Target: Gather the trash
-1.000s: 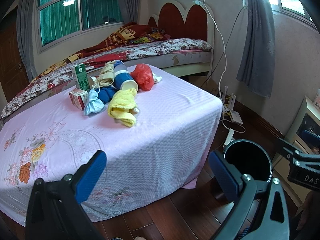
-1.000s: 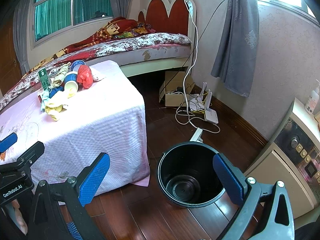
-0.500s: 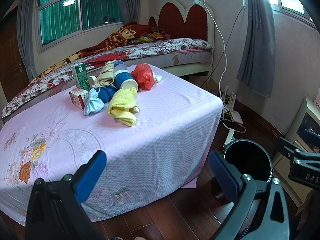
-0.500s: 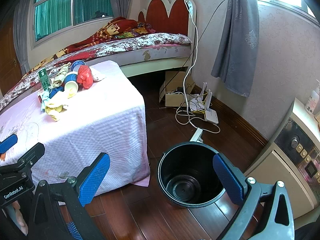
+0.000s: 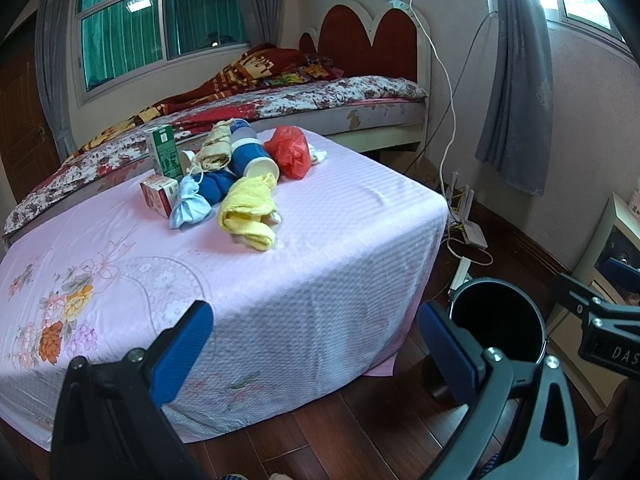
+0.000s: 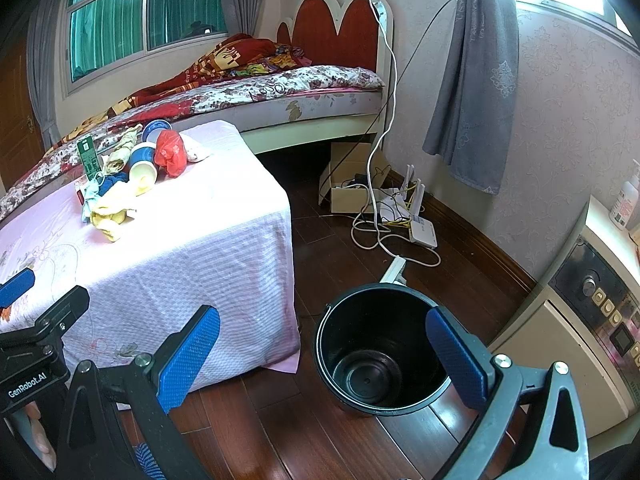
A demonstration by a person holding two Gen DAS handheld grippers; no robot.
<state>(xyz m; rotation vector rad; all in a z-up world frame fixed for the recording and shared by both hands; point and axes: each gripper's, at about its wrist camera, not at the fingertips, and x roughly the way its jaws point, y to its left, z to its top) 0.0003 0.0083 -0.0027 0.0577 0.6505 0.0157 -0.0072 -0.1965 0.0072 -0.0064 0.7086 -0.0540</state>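
A heap of trash lies on the pink-covered table (image 5: 320, 240): a yellow cloth (image 5: 250, 210), a blue paper cup (image 5: 252, 160), a red plastic bag (image 5: 290, 152), a green carton (image 5: 162, 156), a small red box (image 5: 160, 196) and a light blue mask (image 5: 188, 204). The same heap shows in the right wrist view around the red bag (image 6: 170, 152). An empty black bucket (image 6: 340, 348) stands on the floor right of the table; its rim (image 5: 500, 320) also shows in the left view. My left gripper (image 5: 316, 346) is open, well short of the heap. My right gripper (image 6: 322, 356) is open above the bucket.
A bed (image 5: 320, 96) with a red headboard stands behind the table. Cables, a router (image 6: 420, 232) and a cardboard box (image 6: 348, 184) lie on the dark wood floor by the wall. A white appliance (image 6: 580, 332) stands at the right. Grey curtain (image 6: 476, 80) hangs by the window.
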